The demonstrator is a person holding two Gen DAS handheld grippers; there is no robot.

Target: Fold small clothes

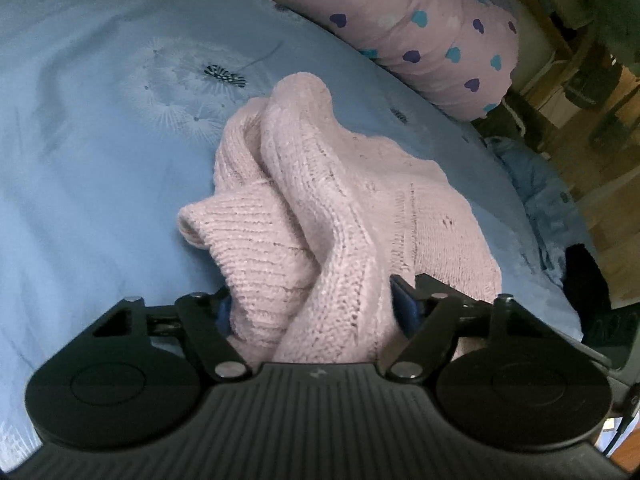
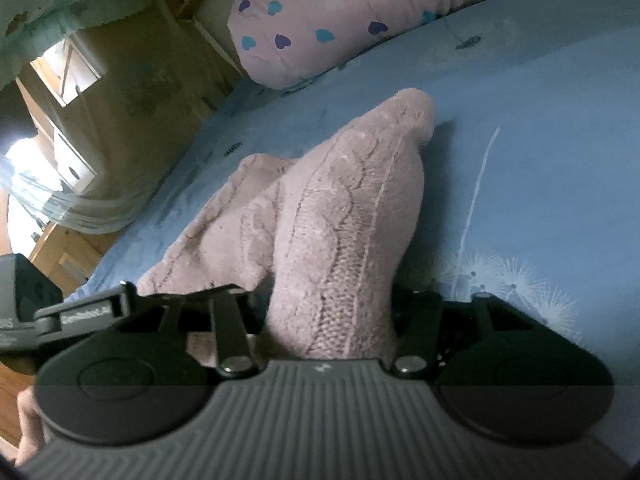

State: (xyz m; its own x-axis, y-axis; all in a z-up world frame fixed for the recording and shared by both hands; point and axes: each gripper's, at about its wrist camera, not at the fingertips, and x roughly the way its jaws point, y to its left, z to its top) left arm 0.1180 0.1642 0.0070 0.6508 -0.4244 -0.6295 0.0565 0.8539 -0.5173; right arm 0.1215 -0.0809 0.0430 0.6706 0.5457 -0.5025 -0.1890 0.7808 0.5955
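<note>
A small pale pink knitted sweater (image 1: 320, 200) lies bunched on the blue bed sheet (image 1: 100, 160). My left gripper (image 1: 316, 308) is shut on a thick fold of it, with a ribbed cuff hanging to the left. In the right wrist view the same sweater (image 2: 340, 220) rises in a cable-knit ridge from my right gripper (image 2: 332, 320), which is shut on another part of it. The knit hides the fingertips of both grippers.
A pink pillow with blue and purple hearts (image 1: 420, 28) lies at the head of the bed; it also shows in the right wrist view (image 2: 340, 12). The bed edge and wooden floor (image 1: 600, 184) are on the right; wooden furniture (image 2: 64, 148) stands beyond the bed.
</note>
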